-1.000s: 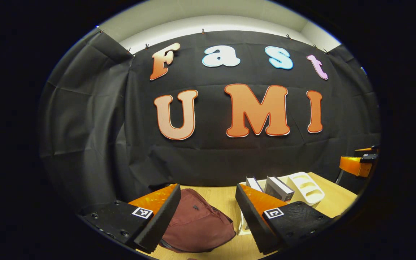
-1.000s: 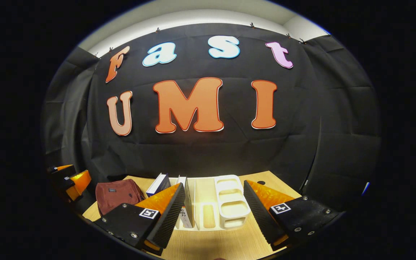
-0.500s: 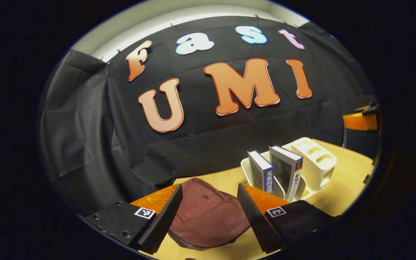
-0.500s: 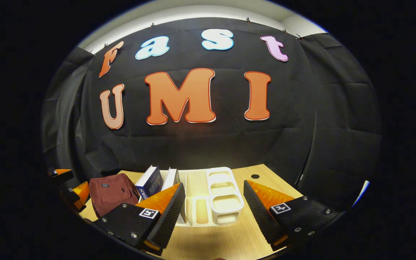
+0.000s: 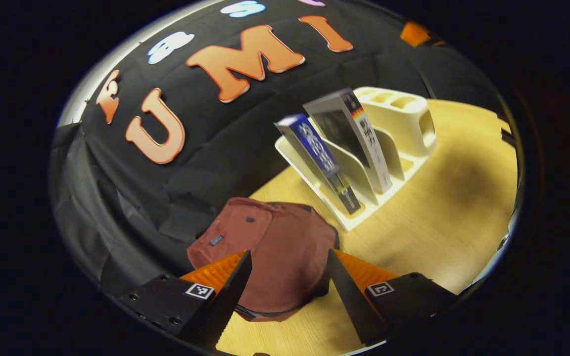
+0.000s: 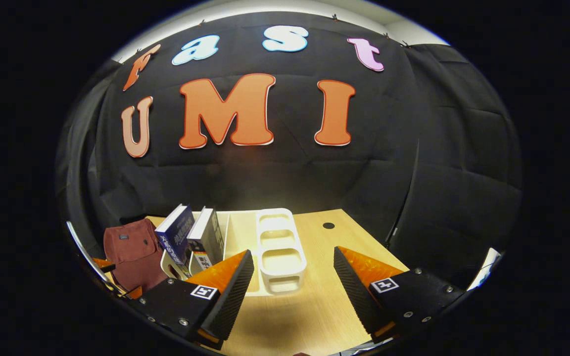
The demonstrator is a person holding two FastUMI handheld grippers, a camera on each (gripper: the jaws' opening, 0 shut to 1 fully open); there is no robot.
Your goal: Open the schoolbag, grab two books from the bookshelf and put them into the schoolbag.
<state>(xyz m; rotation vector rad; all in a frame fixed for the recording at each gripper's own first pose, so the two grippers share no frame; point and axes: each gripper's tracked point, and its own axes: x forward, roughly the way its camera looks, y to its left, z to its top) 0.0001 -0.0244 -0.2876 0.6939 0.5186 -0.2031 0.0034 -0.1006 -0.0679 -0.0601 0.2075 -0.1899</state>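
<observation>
- left gripper: fingers spread wide, nothing between them, touching nothing
- left gripper view is rolled, so the gripper is tilted to one side and pitched downward
- left gripper's fingers reach forward and slightly inward, serrated inner faces turned toward each other
- square marker tag on top of each left finger base
- right gripper: fingers wide apart, gap empty, no contact with anything
- right gripper held level, pointing forward and a little down
- right gripper's fingers also carry a square marker tag each, screws visible on the bases
- small part of the left gripper sits far off to the left of the right gripper's own fingers
</observation>
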